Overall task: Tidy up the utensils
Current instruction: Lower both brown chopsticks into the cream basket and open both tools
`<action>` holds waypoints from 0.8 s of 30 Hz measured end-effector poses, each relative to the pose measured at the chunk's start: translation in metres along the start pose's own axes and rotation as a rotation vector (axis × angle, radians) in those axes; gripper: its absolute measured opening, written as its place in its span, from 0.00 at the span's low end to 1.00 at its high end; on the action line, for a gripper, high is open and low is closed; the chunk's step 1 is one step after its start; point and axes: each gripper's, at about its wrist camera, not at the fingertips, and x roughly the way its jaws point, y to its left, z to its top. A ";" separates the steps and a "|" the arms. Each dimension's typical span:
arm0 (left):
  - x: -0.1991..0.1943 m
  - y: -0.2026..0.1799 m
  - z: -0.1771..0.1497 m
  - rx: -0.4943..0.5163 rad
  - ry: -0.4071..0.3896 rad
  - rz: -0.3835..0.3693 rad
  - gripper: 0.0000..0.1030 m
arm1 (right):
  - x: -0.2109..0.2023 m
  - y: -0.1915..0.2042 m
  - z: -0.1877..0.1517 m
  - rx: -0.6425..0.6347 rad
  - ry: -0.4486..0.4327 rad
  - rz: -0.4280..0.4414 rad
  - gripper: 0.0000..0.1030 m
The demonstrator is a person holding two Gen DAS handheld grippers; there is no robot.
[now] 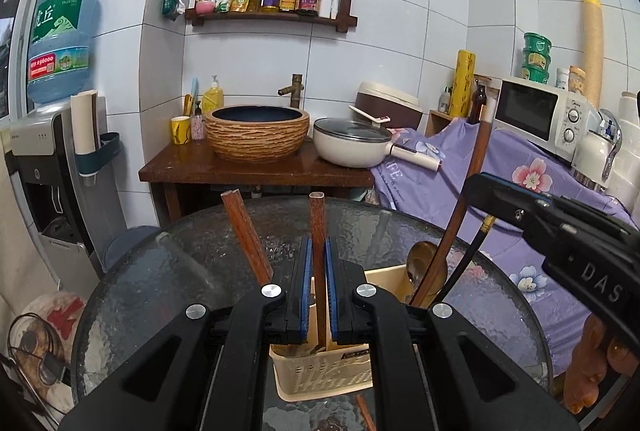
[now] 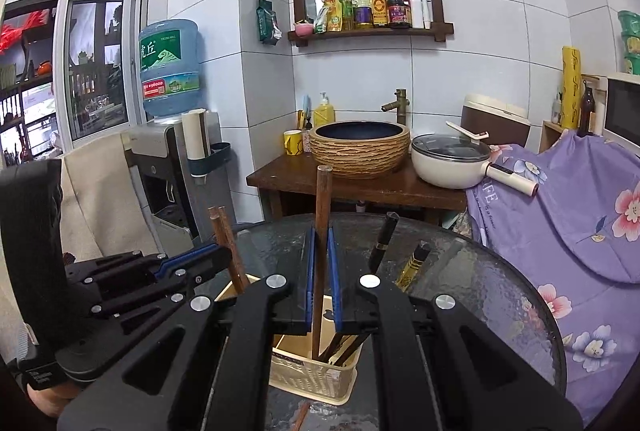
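In the left wrist view my left gripper is shut on an upright brown wooden handle. Its lower end goes down into the cream slotted utensil basket on the round glass table. A second brown handle leans left out of the basket. My right gripper is shut on a longer brown handle whose foot stands in the same basket. A gold ladle and black-and-gold handles also stand in it. The two grippers are side by side over the basket, the left gripper showing in the right wrist view.
A loose brown stick lies on the glass by the basket's near side. Behind the table stand a wooden counter with a basin and a white pan. A water dispenser is at the left, and purple flowered cloth at the right.
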 end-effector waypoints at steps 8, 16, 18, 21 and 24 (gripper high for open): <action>0.000 -0.002 -0.002 0.019 -0.005 0.012 0.07 | 0.004 -0.003 -0.006 0.000 0.016 -0.010 0.07; 0.004 -0.004 -0.008 0.030 0.016 0.005 0.07 | 0.007 -0.006 -0.013 -0.012 0.036 -0.023 0.07; 0.001 -0.003 -0.009 0.022 0.006 0.004 0.09 | 0.006 -0.004 -0.013 -0.020 0.038 -0.012 0.07; -0.009 -0.002 -0.009 0.007 -0.020 -0.012 0.31 | 0.001 0.001 -0.014 -0.053 0.016 -0.022 0.12; -0.025 -0.001 -0.009 -0.001 -0.060 -0.014 0.45 | -0.011 -0.001 -0.016 -0.038 -0.033 -0.018 0.51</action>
